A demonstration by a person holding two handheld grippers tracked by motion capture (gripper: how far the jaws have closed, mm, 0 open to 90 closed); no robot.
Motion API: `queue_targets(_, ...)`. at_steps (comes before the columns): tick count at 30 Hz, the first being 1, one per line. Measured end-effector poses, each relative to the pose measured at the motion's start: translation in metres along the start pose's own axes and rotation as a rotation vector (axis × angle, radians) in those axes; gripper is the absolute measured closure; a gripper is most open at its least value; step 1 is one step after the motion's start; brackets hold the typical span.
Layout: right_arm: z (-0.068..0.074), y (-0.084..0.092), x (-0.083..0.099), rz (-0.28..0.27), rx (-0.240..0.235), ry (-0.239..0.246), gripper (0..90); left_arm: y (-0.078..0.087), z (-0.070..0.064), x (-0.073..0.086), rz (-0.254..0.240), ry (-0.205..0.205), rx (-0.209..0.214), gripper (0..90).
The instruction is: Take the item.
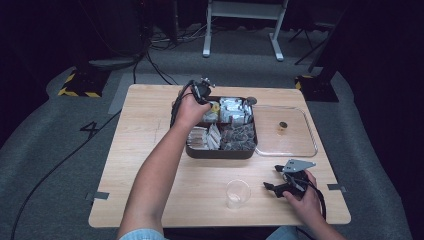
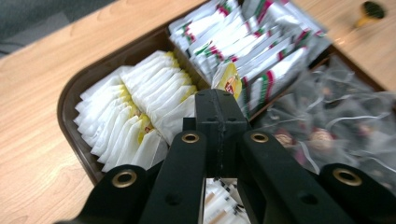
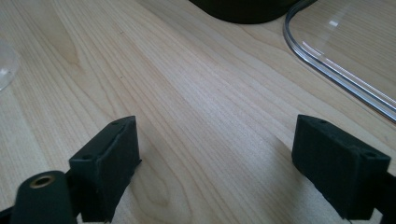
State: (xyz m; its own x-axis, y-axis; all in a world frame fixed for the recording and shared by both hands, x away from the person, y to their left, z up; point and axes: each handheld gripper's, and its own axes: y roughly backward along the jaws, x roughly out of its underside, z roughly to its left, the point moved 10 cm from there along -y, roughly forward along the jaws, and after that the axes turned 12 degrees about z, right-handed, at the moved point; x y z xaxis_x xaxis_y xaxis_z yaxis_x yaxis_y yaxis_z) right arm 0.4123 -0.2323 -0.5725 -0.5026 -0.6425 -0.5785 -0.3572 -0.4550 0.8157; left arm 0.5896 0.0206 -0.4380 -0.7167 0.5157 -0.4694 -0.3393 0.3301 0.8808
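Left gripper [image 2: 219, 100] pinching a yellow-labelled tea bag [image 2: 228, 81] over a dark compartment tray [image 1: 220, 151].

The tray is sitting near the desk's [image 1: 150, 150] far edge, holding white sachets [image 2: 135, 112], striped packets [image 2: 252, 42] and mesh bags [image 2: 336, 116]; the left jaws are pressing together on the tea bag. A clear lid [image 1: 287, 132] is lying beside the tray, a clear cup [image 1: 237, 193] near the front edge. The right gripper [image 3: 215, 158] is hovering over bare wood, jaws wide apart, holding nothing.

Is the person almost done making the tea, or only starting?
Only starting, it seems. Done: the clear lid is off the tray and lies beside it. In hand: the left gripper is shut on a yellow-tagged tea bag above the tray. Left: the clear cup looks empty, and the right gripper waits open over the table.
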Motion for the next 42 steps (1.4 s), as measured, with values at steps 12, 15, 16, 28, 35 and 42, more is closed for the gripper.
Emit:
queue_targets(12, 0.0, 0.0, 0.0, -0.003, -0.013, 0.016, 15.2, 0.043, -0.024, 0.027, -0.071, -0.106, 0.067, 90.0)
queue_targets(15, 0.0, 0.001, 0.001, -0.002, -0.019, 0.026, 15.3, 0.052, -0.036, 0.037, -0.089, -0.134, 0.103, 90.0)
queue_targets(16, 0.0, 0.001, 0.001, -0.002, -0.02, 0.03, 15.5, 0.055, -0.04, 0.041, -0.098, -0.147, 0.113, 90.0)
queue_targets(28, 0.0, 0.002, 0.002, -0.003, -0.027, 0.042, 16.0, 0.083, -0.085, 0.071, -0.198, -0.221, 0.199, 90.0)
queue_targets(35, 0.0, 0.002, 0.002, -0.003, -0.027, 0.041, 16.0, 0.089, -0.115, 0.086, -0.236, -0.273, 0.237, 90.0)
queue_targets(42, 0.0, 0.002, 0.002, -0.003, -0.026, 0.042, 16.0, 0.092, -0.143, 0.1, -0.245, -0.328, 0.268, 90.0)
